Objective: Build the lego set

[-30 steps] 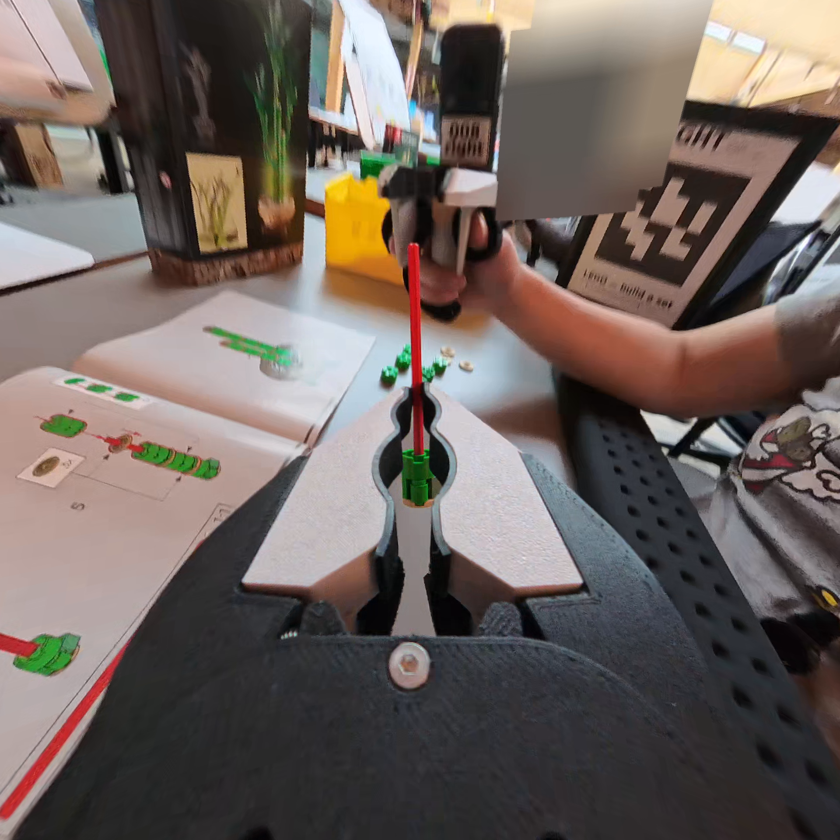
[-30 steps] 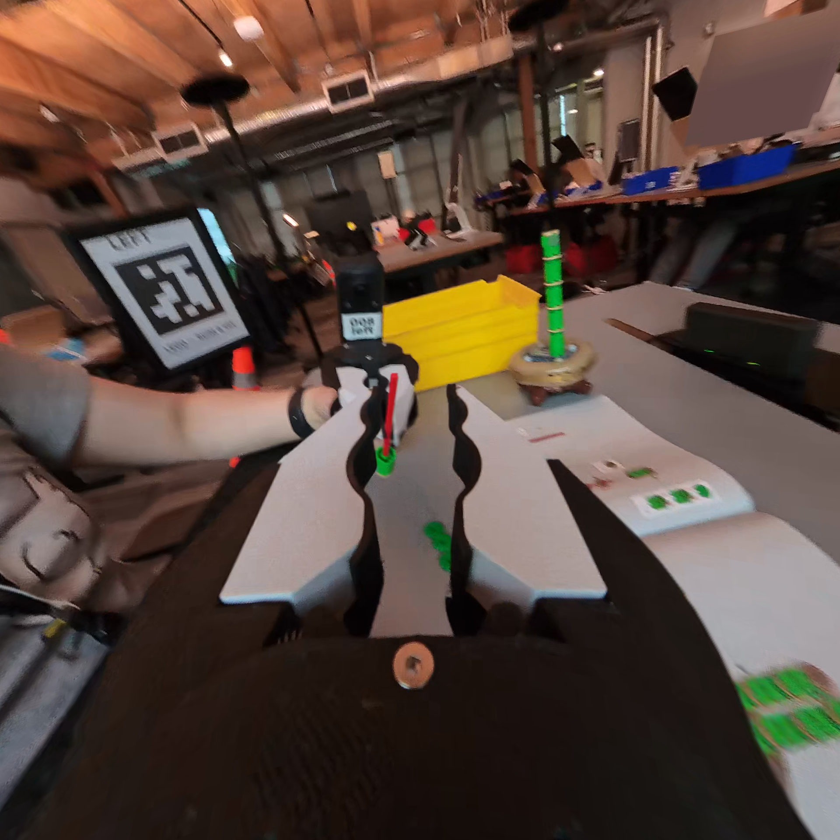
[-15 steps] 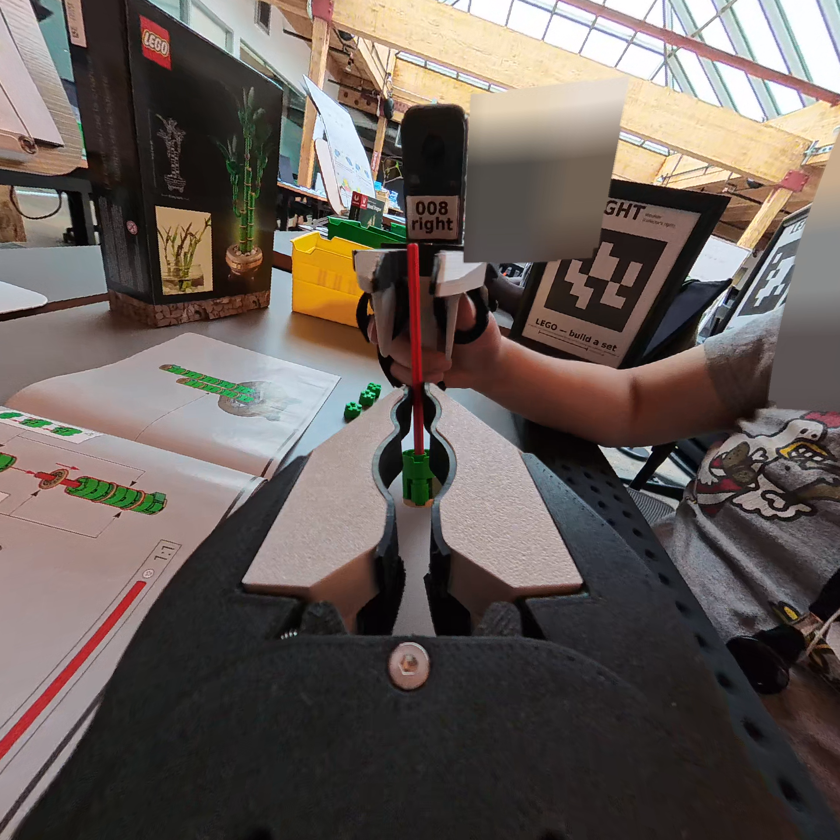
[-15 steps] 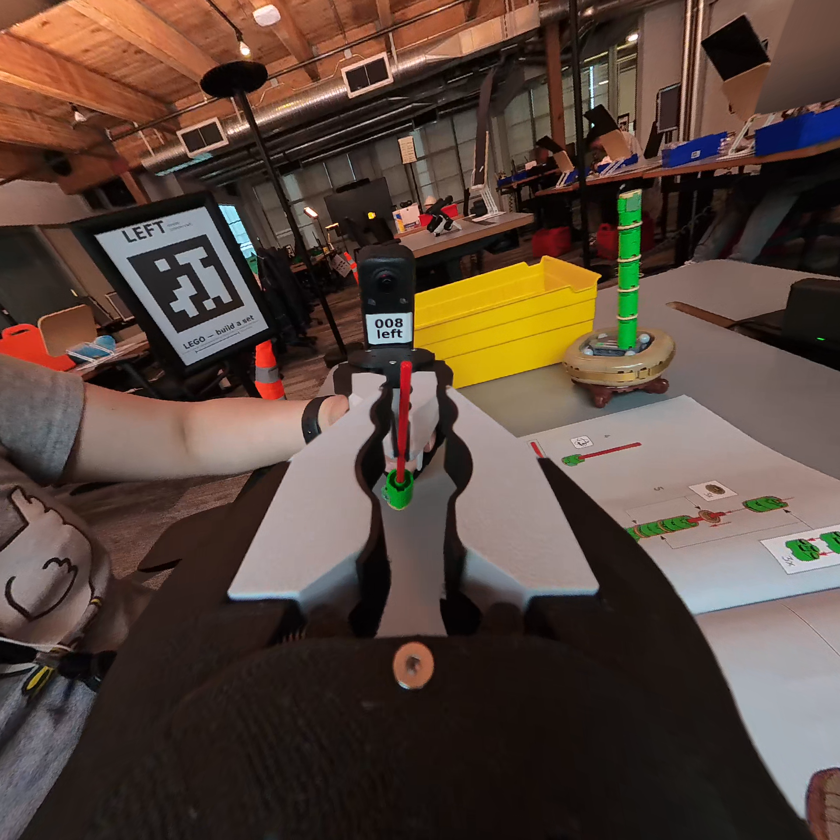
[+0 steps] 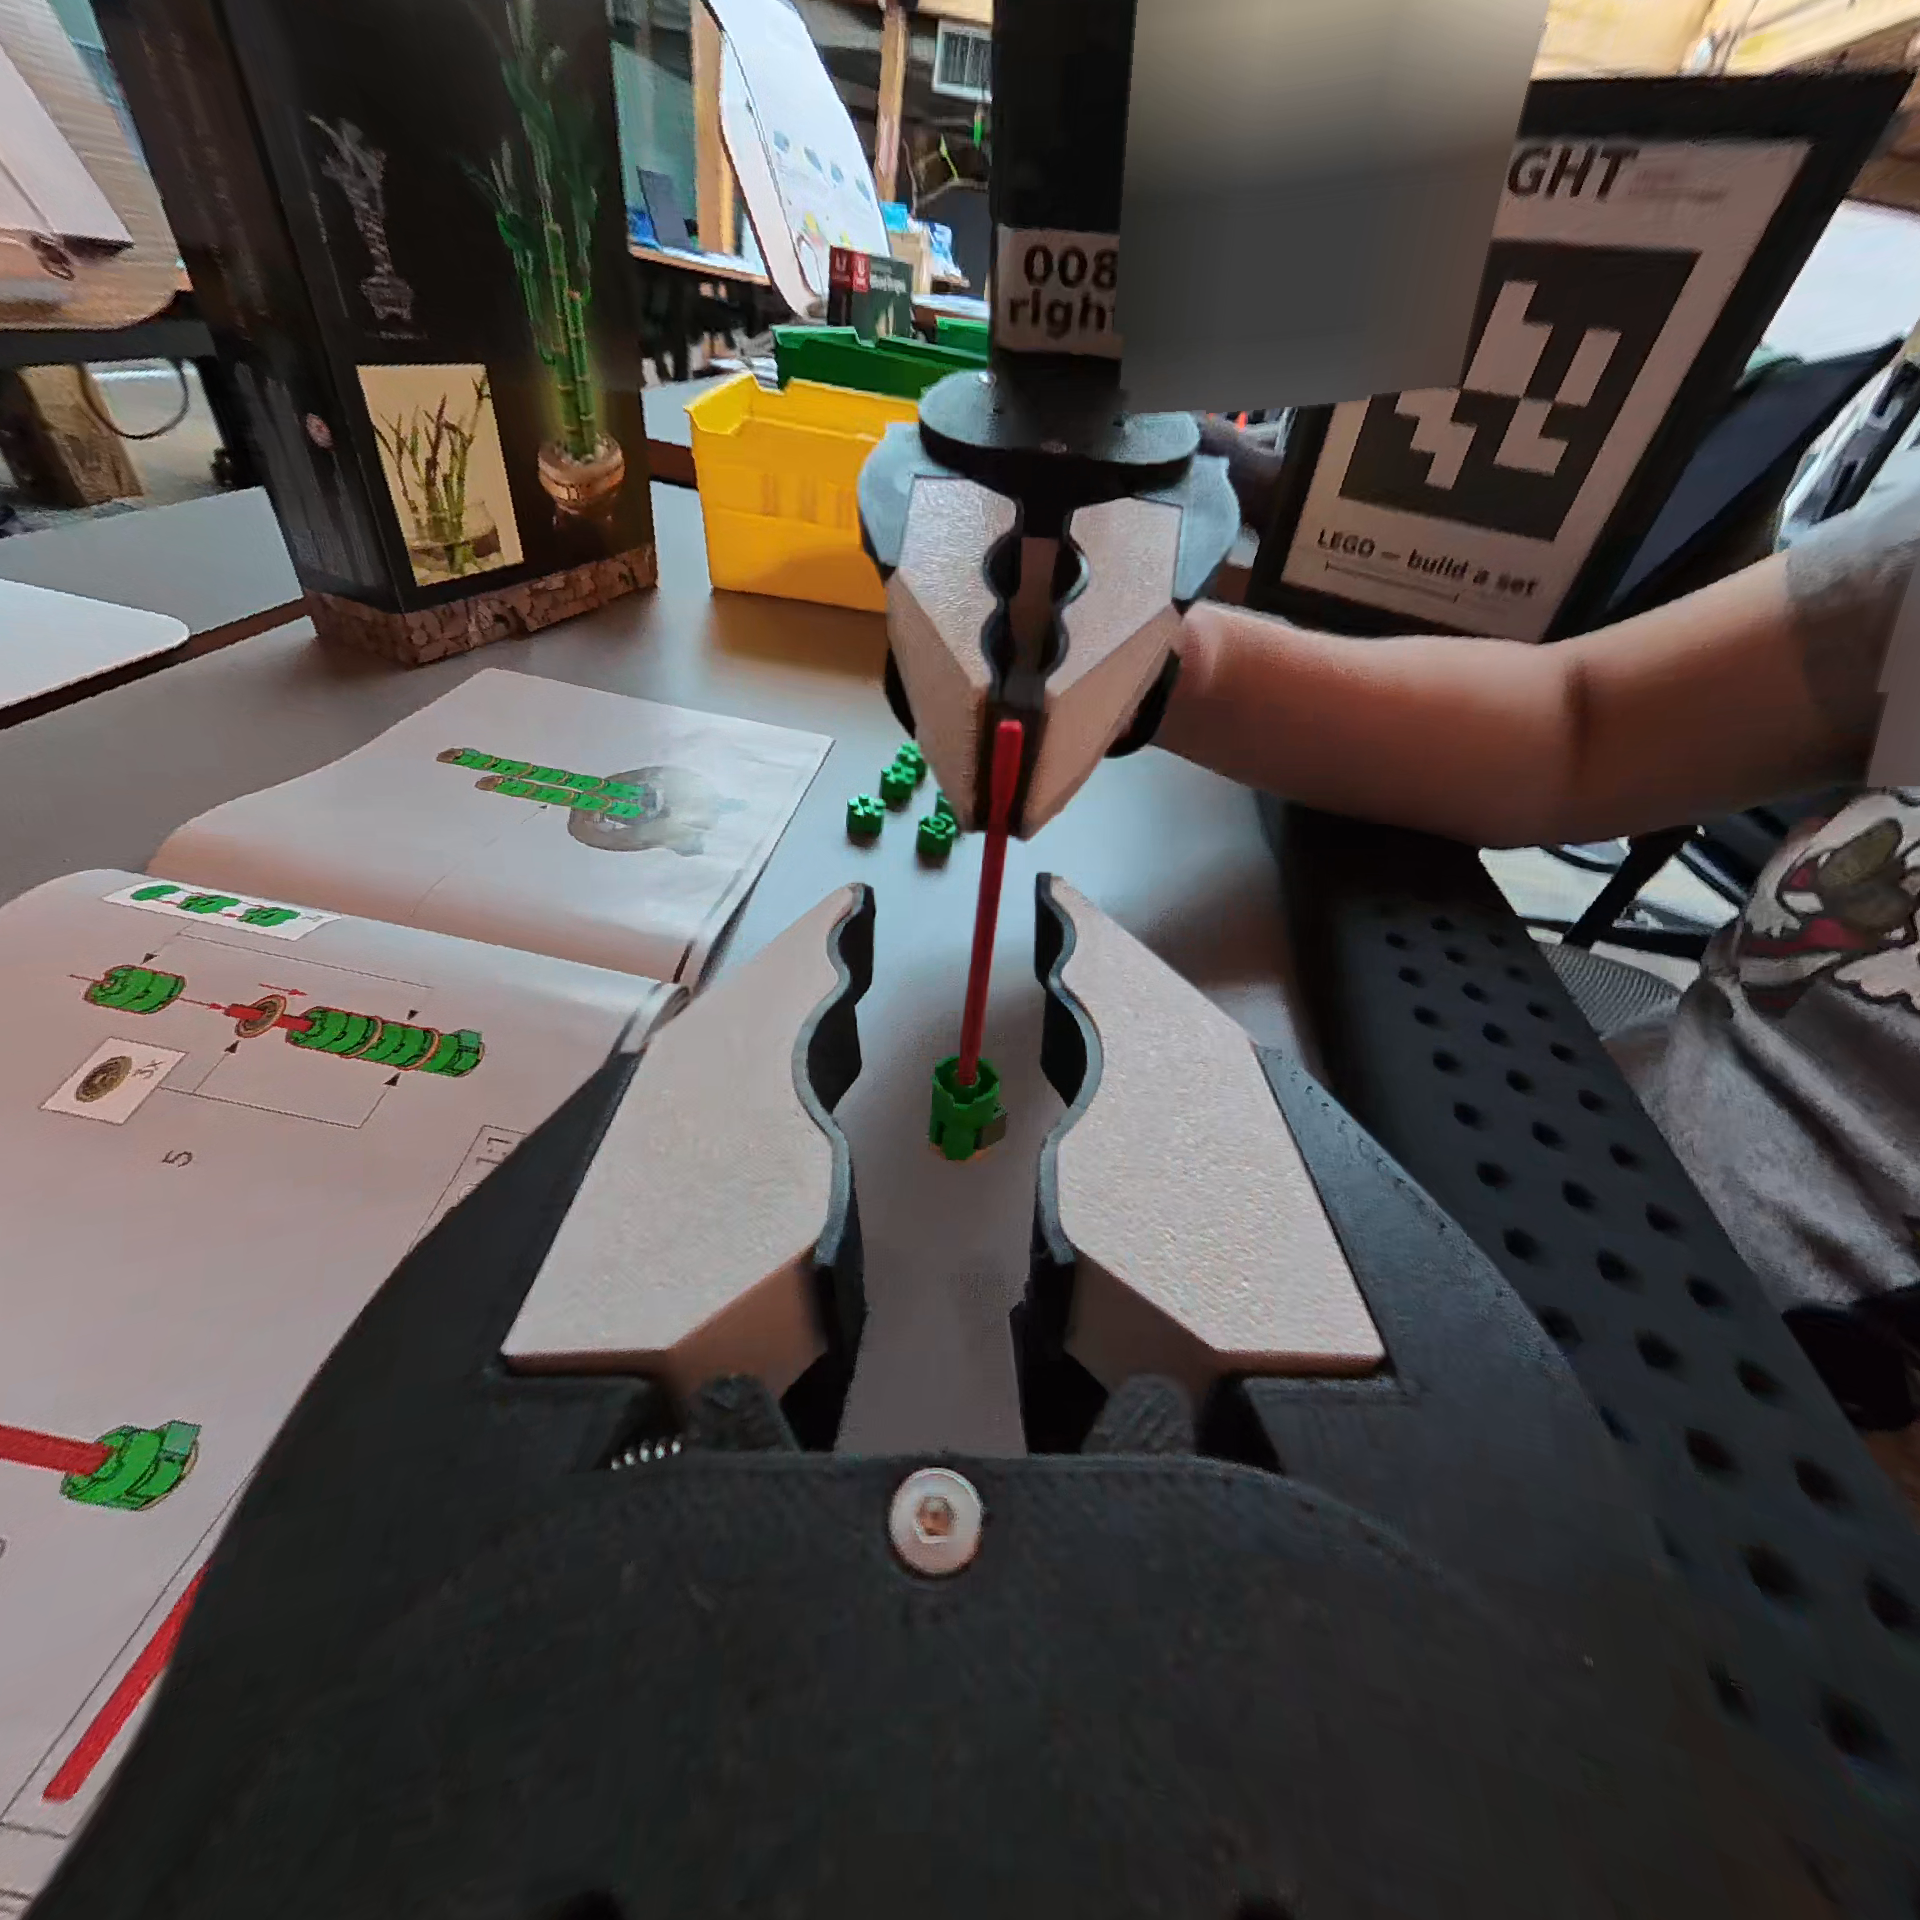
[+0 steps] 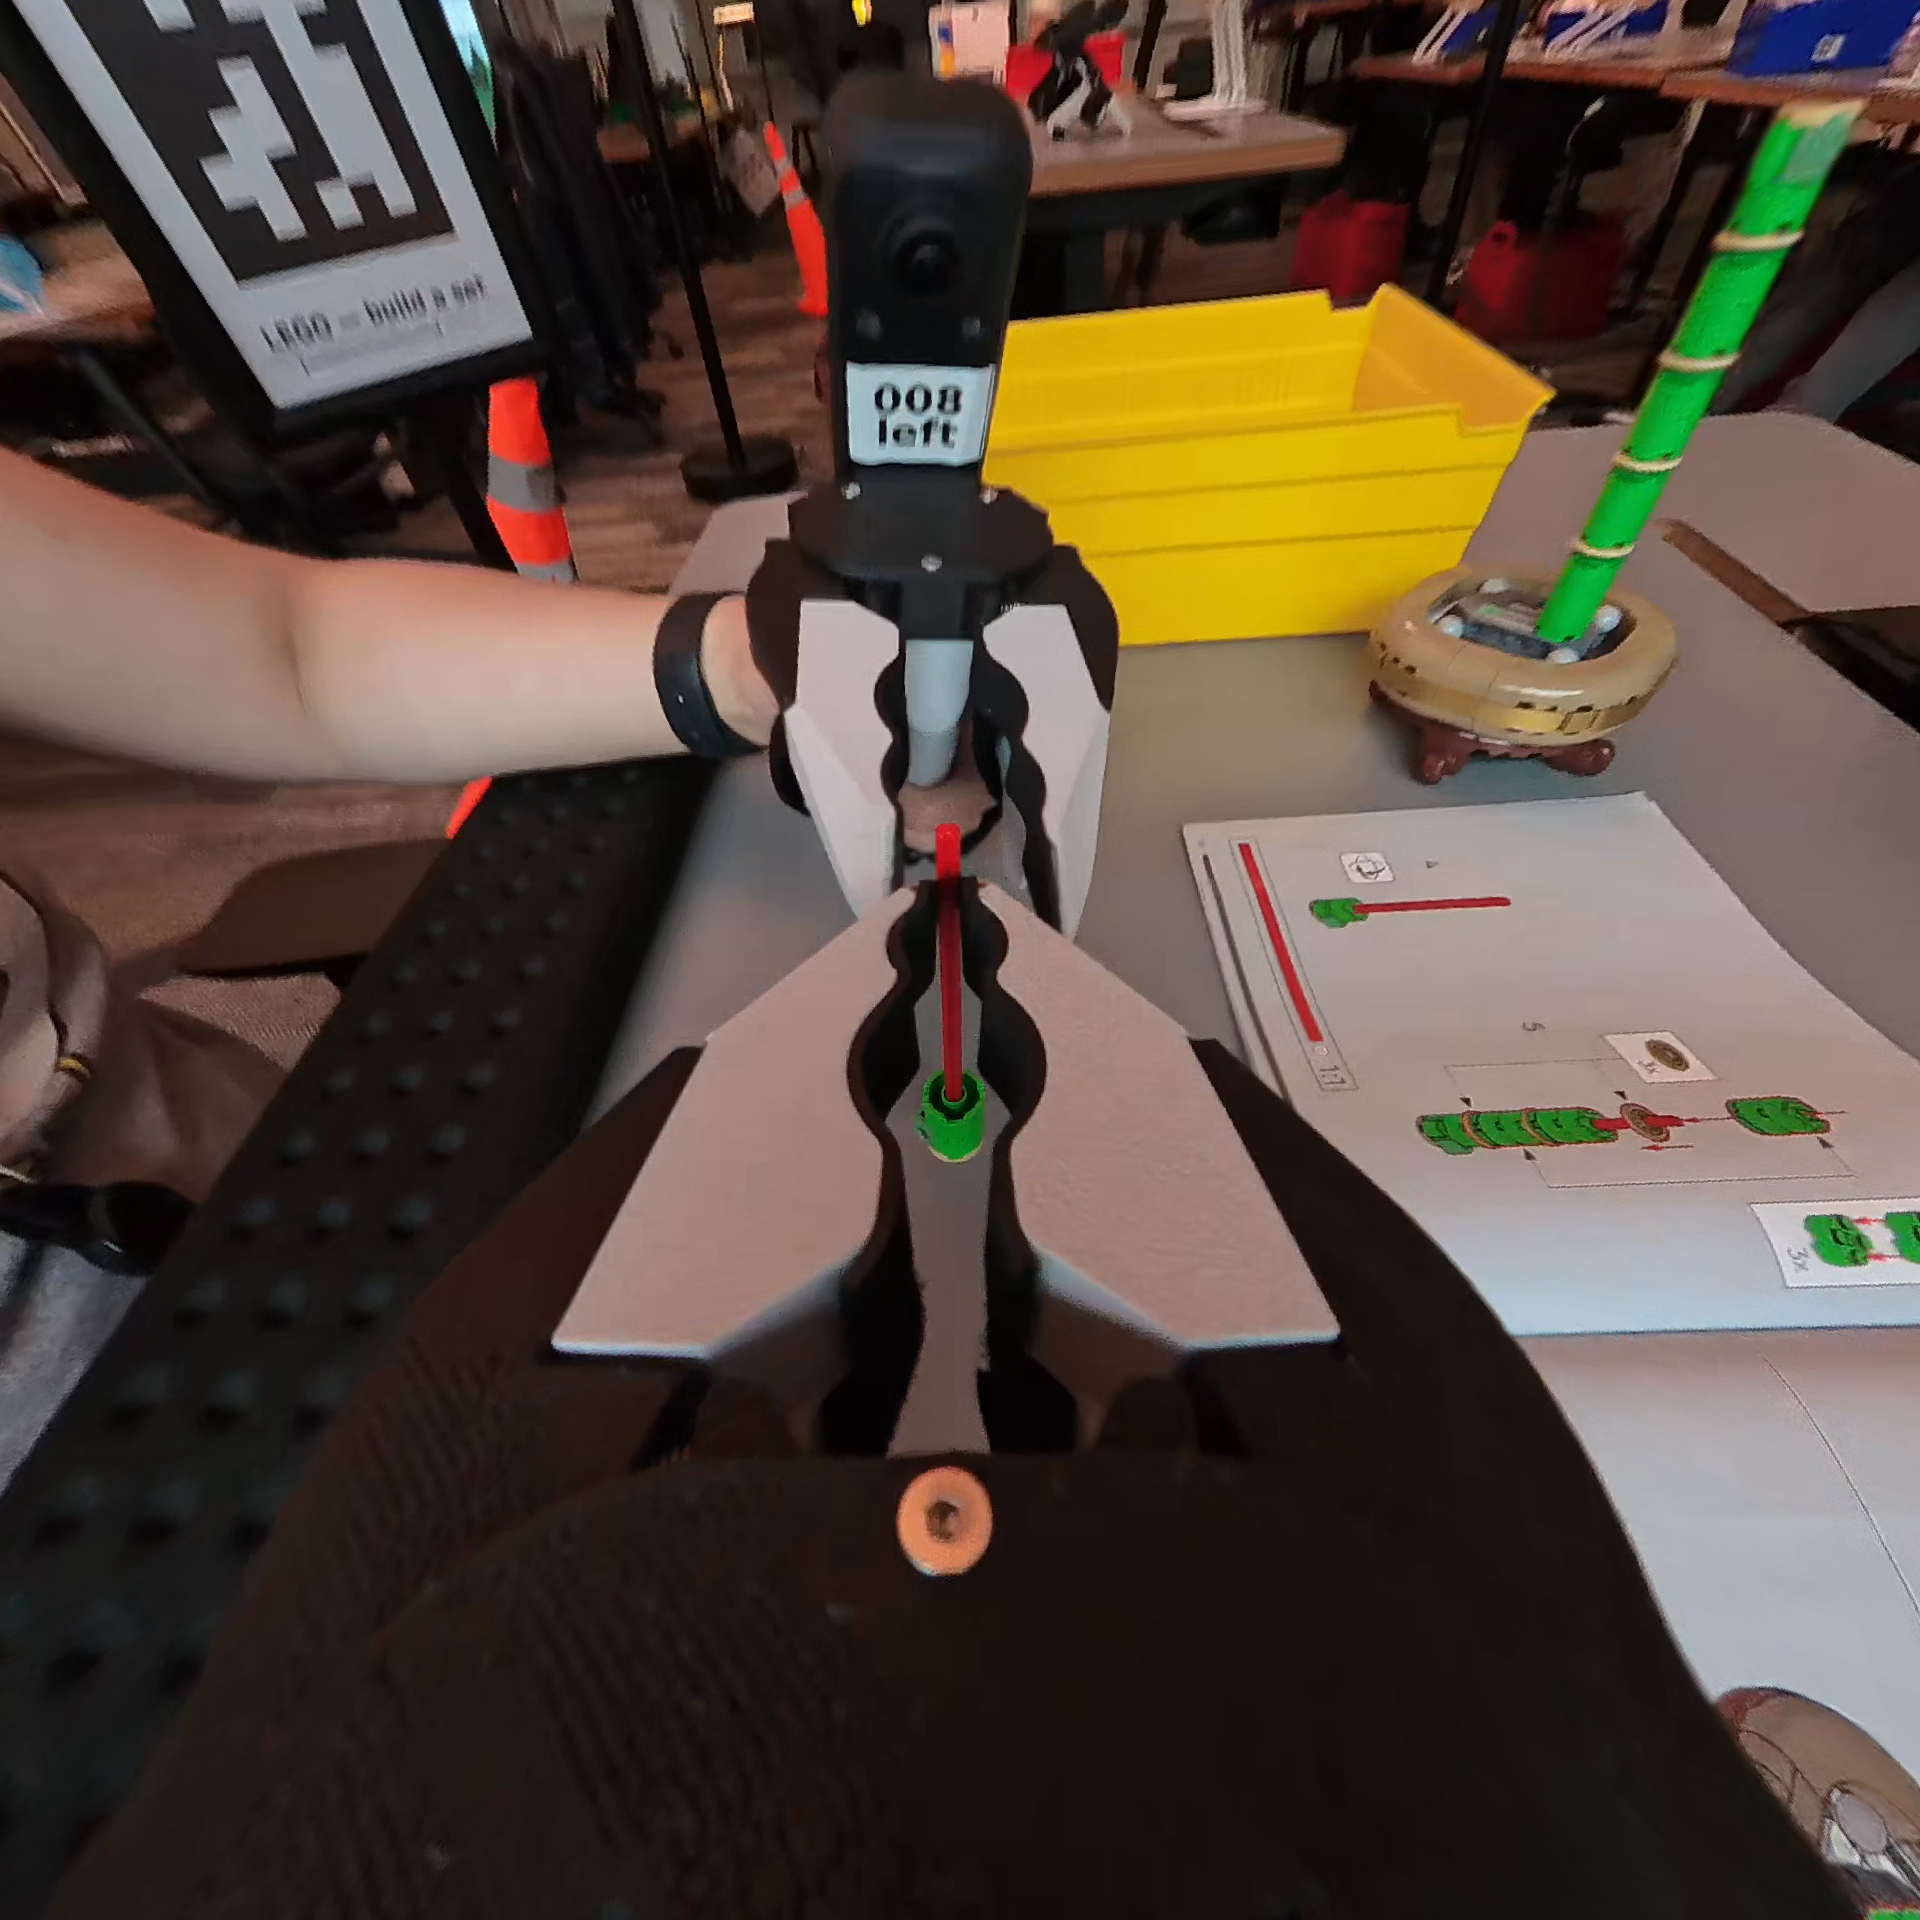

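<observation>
A thin red axle [image 5: 982, 914] carries a green round piece [image 5: 966, 1117] on its near end. My left gripper [image 5: 951, 894] is open, its fingers either side of the green piece and apart from it. My right gripper [image 5: 997, 821] points down from beyond and is shut on the axle's far end. In the right wrist view my right gripper [image 6: 940, 894] is shut on the axle [image 6: 948, 987], and the green piece [image 6: 951, 1117] shows through the gap behind the tips. The left gripper's fingers [image 6: 831, 748] stand apart just beyond.
An open instruction booklet [image 5: 312, 1039] lies on the grey table [image 5: 1143, 852], with loose green pieces [image 5: 894, 790] past it. Behind stand a yellow bin [image 5: 790, 499] and the set's box [image 5: 416, 312]. A tan pot with a green bamboo stalk [image 6: 1522, 665] stands right. A black perforated seat [image 5: 1558, 1143] borders the table. The grippers are tip to tip, or close to it.
My left gripper has opened and let go of the green piece. My right gripper has come in and shut on the axle's far end. Both views have tilted down towards the table.
</observation>
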